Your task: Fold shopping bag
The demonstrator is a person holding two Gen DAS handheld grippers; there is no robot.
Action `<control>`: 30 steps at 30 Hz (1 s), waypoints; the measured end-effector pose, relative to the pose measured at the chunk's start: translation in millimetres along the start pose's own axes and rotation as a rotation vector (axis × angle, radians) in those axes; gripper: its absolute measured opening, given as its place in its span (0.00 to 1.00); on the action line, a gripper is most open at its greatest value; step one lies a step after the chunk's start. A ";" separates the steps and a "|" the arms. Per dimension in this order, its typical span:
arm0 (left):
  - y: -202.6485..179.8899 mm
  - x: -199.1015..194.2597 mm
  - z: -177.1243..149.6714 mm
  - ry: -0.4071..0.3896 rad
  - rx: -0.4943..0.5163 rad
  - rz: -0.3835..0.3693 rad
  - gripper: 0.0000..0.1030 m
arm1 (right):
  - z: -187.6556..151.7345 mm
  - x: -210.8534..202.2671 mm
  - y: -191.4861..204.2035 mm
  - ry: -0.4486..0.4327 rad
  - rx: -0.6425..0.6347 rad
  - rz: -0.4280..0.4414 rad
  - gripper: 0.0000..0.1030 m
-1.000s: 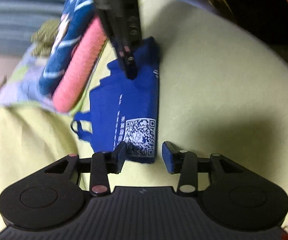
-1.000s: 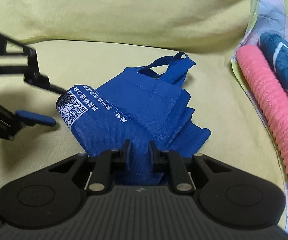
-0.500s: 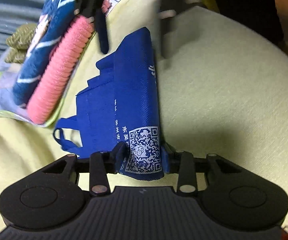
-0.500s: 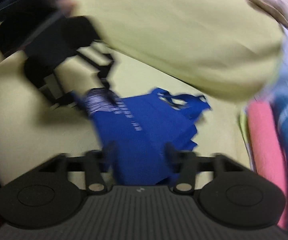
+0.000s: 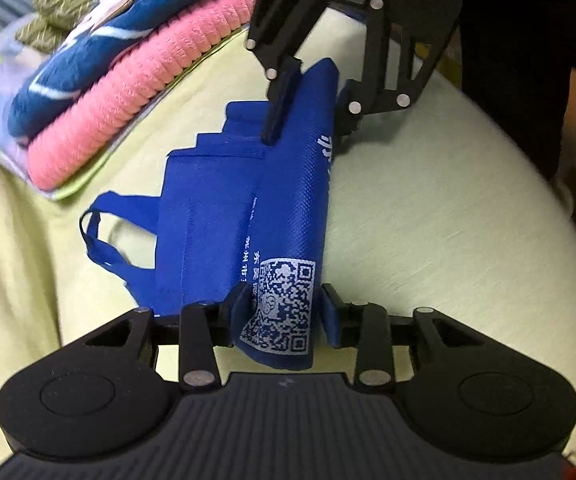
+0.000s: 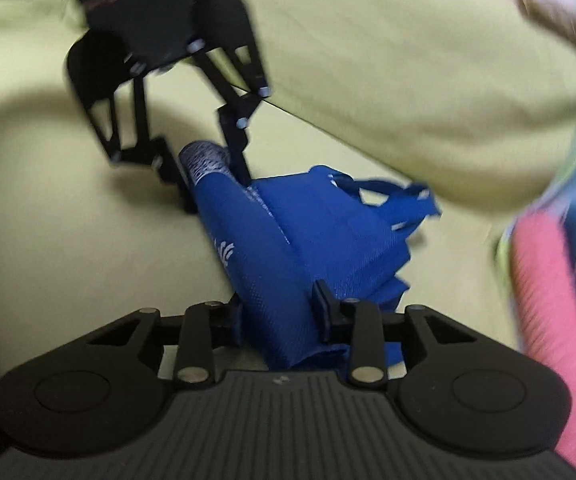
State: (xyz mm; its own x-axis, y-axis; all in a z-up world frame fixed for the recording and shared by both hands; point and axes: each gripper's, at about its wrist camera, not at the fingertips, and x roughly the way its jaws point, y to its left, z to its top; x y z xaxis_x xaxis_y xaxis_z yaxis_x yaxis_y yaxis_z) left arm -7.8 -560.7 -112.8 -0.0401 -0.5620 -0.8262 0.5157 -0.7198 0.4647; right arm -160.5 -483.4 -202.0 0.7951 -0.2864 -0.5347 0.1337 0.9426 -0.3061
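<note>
Since a second ago my left tongs [image 5: 284, 314] have closed in on the QR-code end of the shopping bag [image 5: 288, 216], which before lay flat just ahead of open pads; that end now sits pinched between them and raised off the yellow-green cover [image 5: 447, 220]. My right tongs [image 6: 278, 314], which then gripped the bag's other end tightly, have let go and are closing on it again, the fabric between the pads and pressed by both.

Bag: blue, folded into a long narrow strip. In the left wrist view its long axis runs from lower centre, at my left tongs, up to upper centre, where my right tongs [image 5: 307, 100] hold the far end. QR print faces up at the lower end. A wider folded layer spreads to the left of the strip, handle loop [image 5: 100, 236] pointing to the left edge.

In the right wrist view the strip runs from lower centre up and left to my left tongs [image 6: 208, 176]; handles point right.

Upper left, left wrist view: pink ribbed roll [image 5: 136, 88] beside a blue patterned cloth [image 5: 100, 40], well apart from the bag.
</note>
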 end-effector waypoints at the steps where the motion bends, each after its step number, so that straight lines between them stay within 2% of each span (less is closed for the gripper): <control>1: -4.6 -4.2 1.3 -0.001 -0.007 -0.012 0.41 | 0.3 -2.6 -1.8 0.007 0.031 0.026 0.29; 5: -20.2 -24.0 6.1 -0.016 -0.072 -0.103 0.43 | -1.4 -20.0 -6.3 0.045 0.184 0.163 0.29; 7: -15.6 -27.0 5.1 -0.031 -0.132 -0.123 0.43 | -0.1 -27.0 -8.7 0.074 0.219 0.234 0.29; 8: -10.0 -25.9 5.2 -0.031 -0.162 -0.127 0.43 | 0.8 -26.9 -14.9 0.092 0.275 0.271 0.29; 11: 7.2 -18.1 8.3 -0.021 -0.223 -0.122 0.43 | -2.9 -13.7 -45.7 0.134 0.527 0.358 0.29; 14: 15.1 -10.4 11.4 -0.004 -0.232 -0.106 0.48 | -10.9 1.1 -72.7 0.183 0.778 0.423 0.28; 17: 17.6 -11.8 12.9 -0.009 -0.225 -0.071 0.52 | -15.9 11.3 -84.7 0.226 0.909 0.443 0.27; 21: 18.0 -26.1 8.6 -0.016 -0.242 0.018 0.54 | -18.4 13.5 -84.9 0.256 0.979 0.433 0.26; 25: 19.7 -52.5 7.8 -0.032 -0.254 0.159 0.40 | -15.9 17.4 -89.2 0.283 0.992 0.400 0.26; 27: 18.5 -59.4 11.5 -0.048 -0.250 0.169 0.39 | -14.7 16.1 -87.0 0.293 0.984 0.393 0.26; 29: 12.0 -56.3 18.4 -0.055 -0.226 0.145 0.27 | -14.6 17.1 -89.8 0.302 0.988 0.385 0.26; 30: 8.4 -50.6 21.4 -0.050 -0.216 0.137 0.25 | -14.5 17.0 -90.9 0.306 0.988 0.380 0.25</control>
State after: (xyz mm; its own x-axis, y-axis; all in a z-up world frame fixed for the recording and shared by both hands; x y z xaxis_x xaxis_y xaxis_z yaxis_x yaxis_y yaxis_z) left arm -19.8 -547.0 -60.3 0.0032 -0.6714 -0.7411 0.6897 -0.5352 0.4878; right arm -167.7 -576.4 -194.7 0.7231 0.1498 -0.6743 0.4339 0.6612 0.6121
